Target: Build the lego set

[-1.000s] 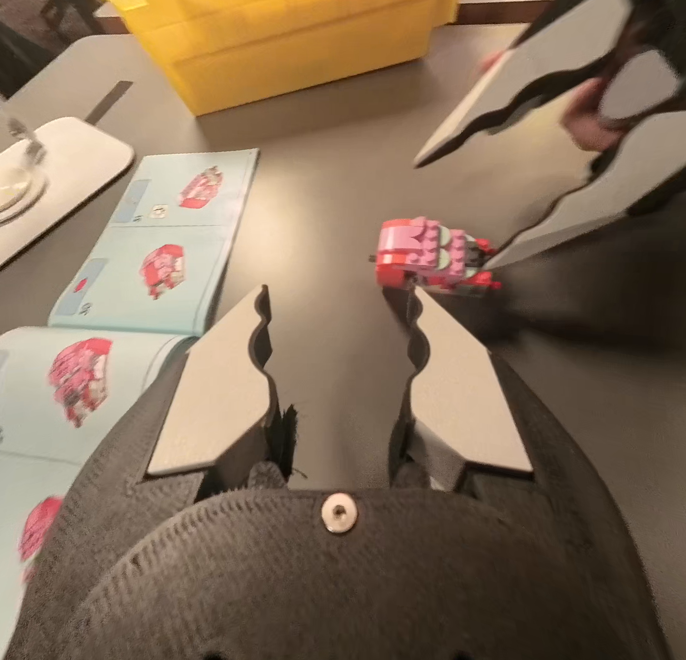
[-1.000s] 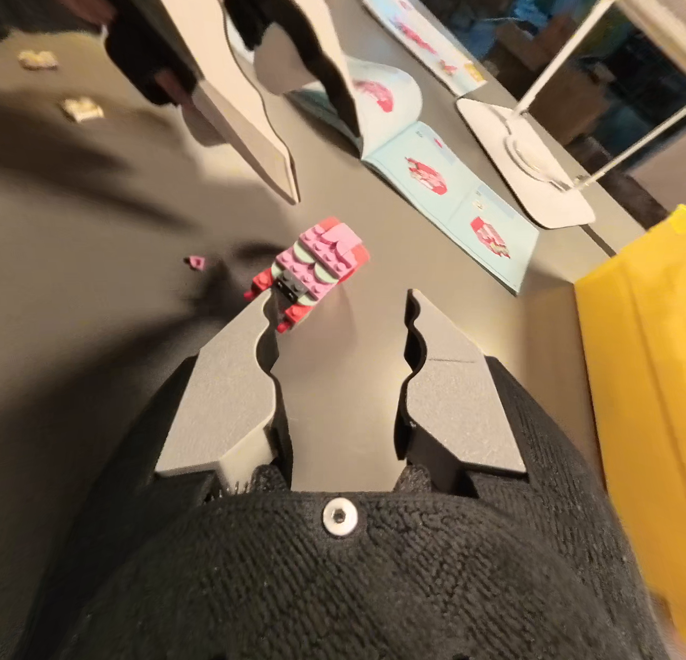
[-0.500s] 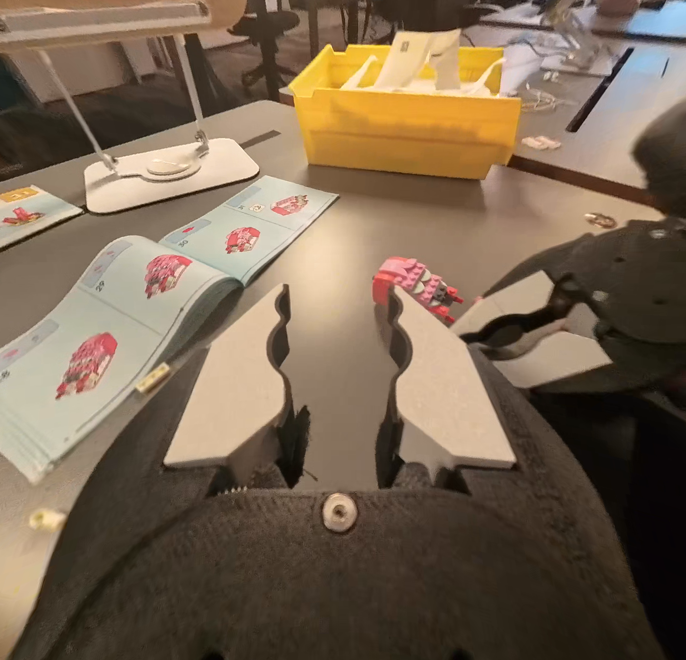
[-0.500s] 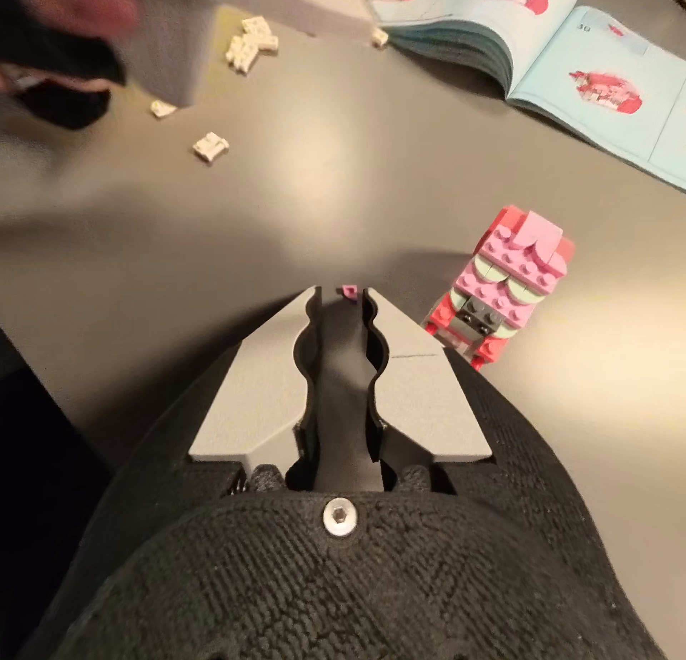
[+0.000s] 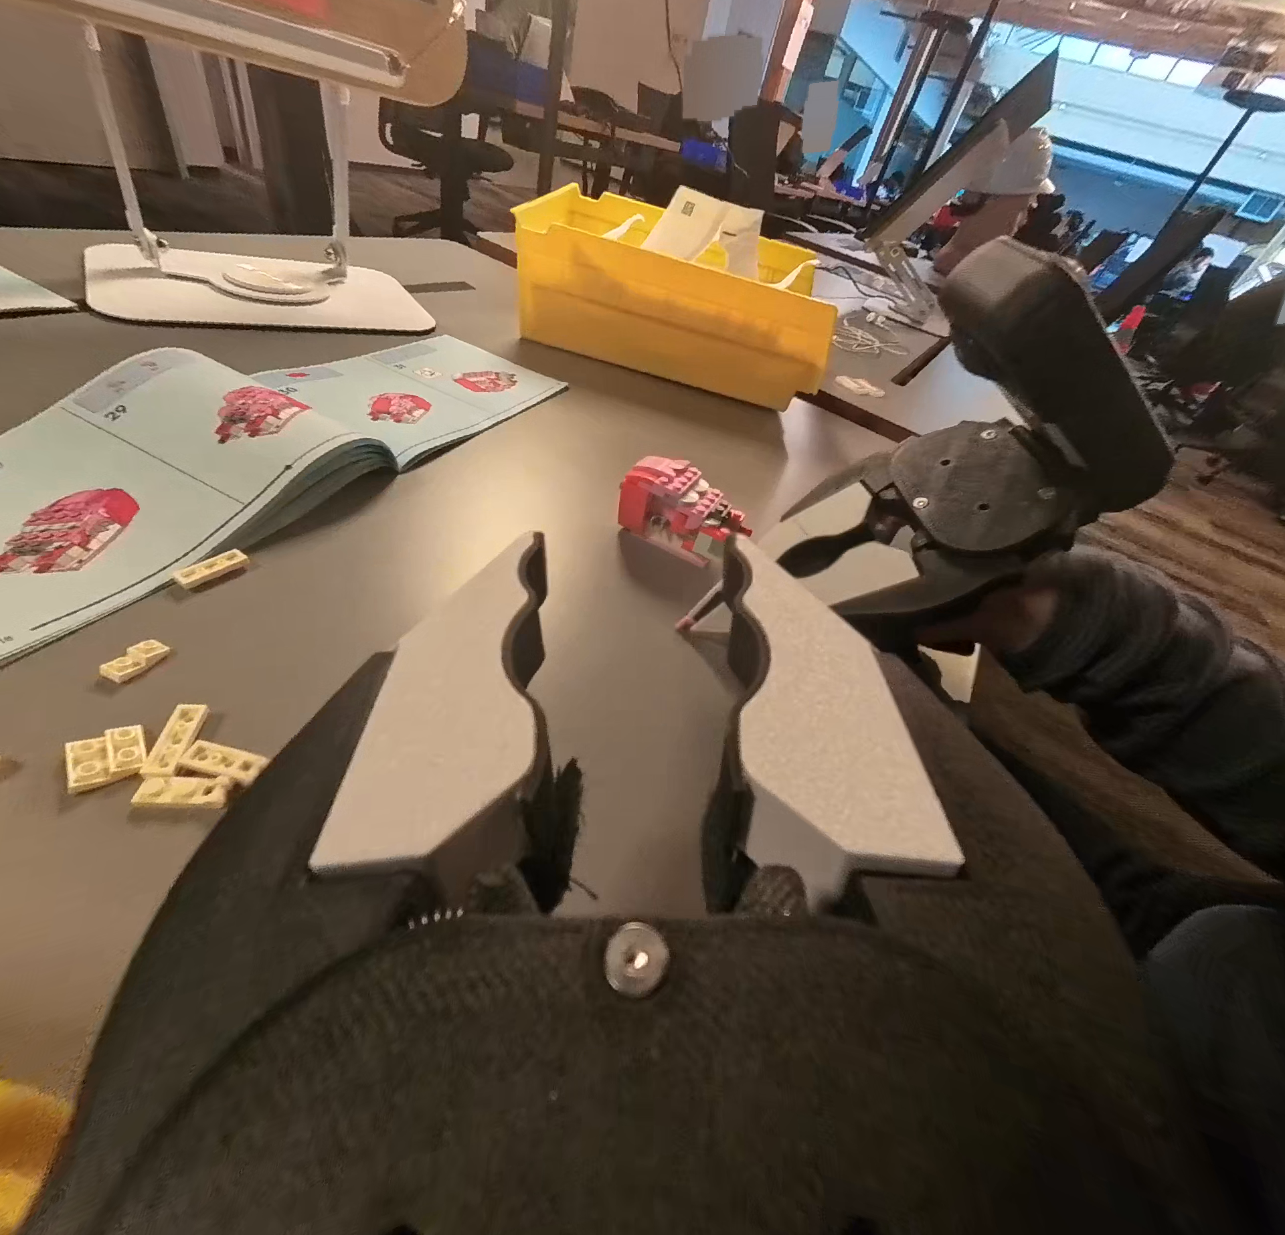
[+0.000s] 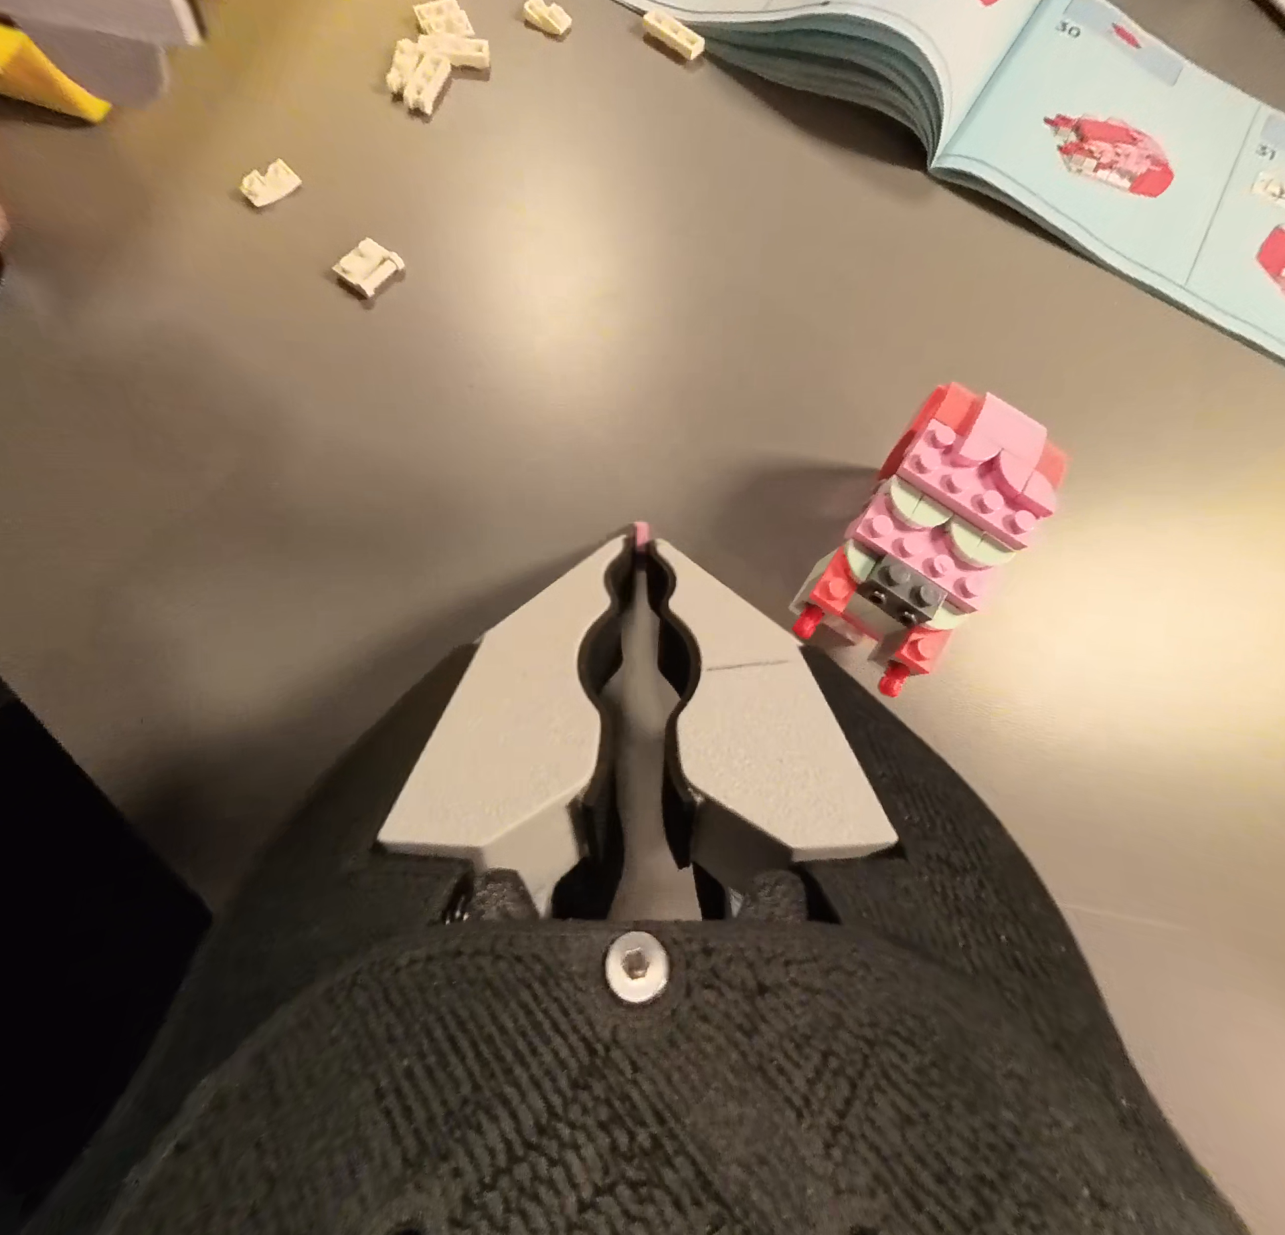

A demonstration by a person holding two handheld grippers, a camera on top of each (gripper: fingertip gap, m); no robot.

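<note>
Lightly pinched between right gripper (image 6: 640,548) jaws: tiny pink plastic brick piece (image 6: 640,533), rigid, slippery; left gripper (image 5: 633,555) jaws spread, empty.

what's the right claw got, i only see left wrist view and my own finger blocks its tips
observer: The right claw is shut on a tiny pink plastic piece, pinched at its very tips.
operator: is it holding the red and pink brick model too
observer: No. The model lies on the table just right of the tips, outside the grasp, with its studded pink top facing that camera.
</note>
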